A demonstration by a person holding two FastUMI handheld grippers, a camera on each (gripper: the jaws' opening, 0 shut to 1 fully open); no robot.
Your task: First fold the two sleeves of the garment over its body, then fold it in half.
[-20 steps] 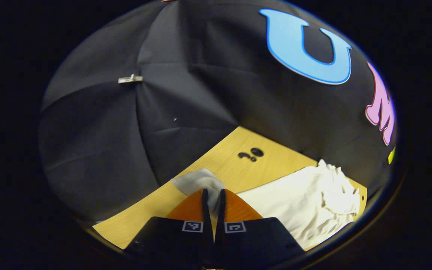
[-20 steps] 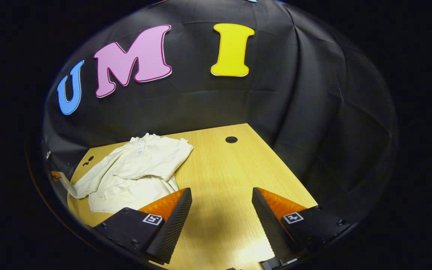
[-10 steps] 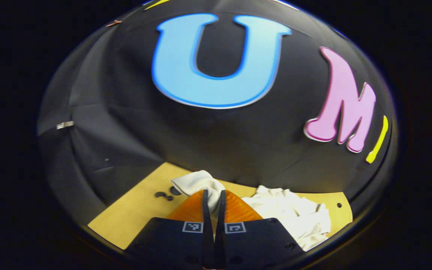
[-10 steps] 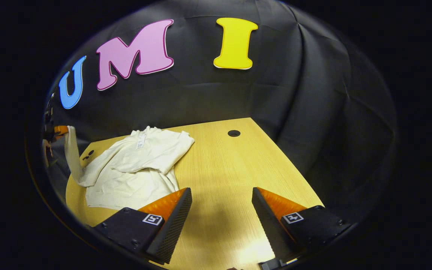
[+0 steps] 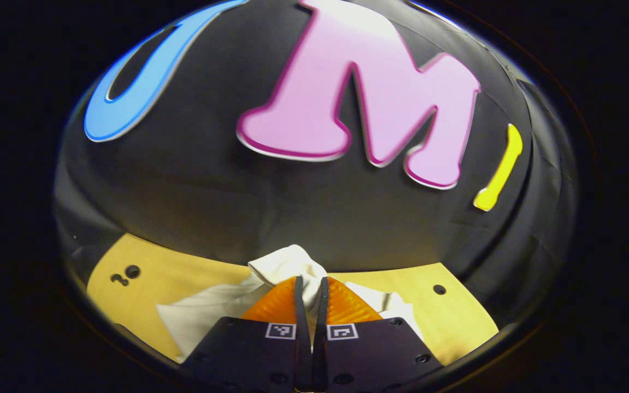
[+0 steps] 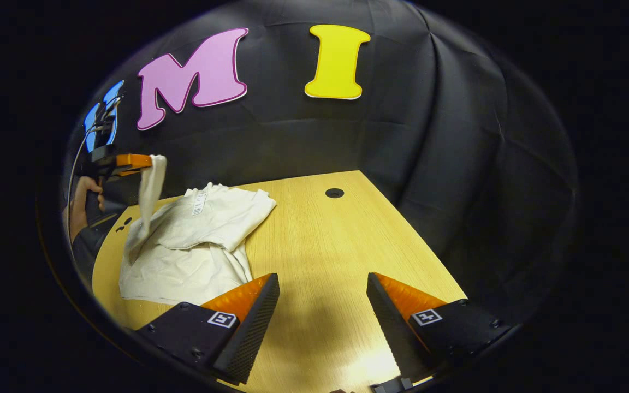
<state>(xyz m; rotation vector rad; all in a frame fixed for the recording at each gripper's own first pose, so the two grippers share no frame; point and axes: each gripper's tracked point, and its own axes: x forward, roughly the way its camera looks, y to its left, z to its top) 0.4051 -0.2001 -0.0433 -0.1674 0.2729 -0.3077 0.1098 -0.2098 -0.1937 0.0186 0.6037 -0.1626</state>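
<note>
Pinching a sleeve end (image 5: 287, 265) of the garment (image 5: 205, 319), the left gripper (image 5: 310, 289) in the left gripper view has its two fingers drawn almost together with the pale cloth bunched between them and spilling over their tips. Below and behind them the rest of the garment lies on the worktop (image 5: 462, 316), spreading to both sides of the fingers. The grip at the very end of the sleeve looks chosen so the whole sleeve can be carried over the body in one sweep.

In the right gripper view, the right gripper (image 6: 322, 297) sits low over bare worktop (image 6: 336, 240), fingers spread wide and holding nothing, apparently waiting its turn. Off to the left, the left gripper (image 6: 142, 162), held by a hand (image 6: 82, 204), has the sleeve (image 6: 148, 191) raised clear of the worktop, hanging down to the garment (image 6: 194, 240). The other sleeve seems already folded across the body, so this lift likely serves the second sleeve fold.
</note>
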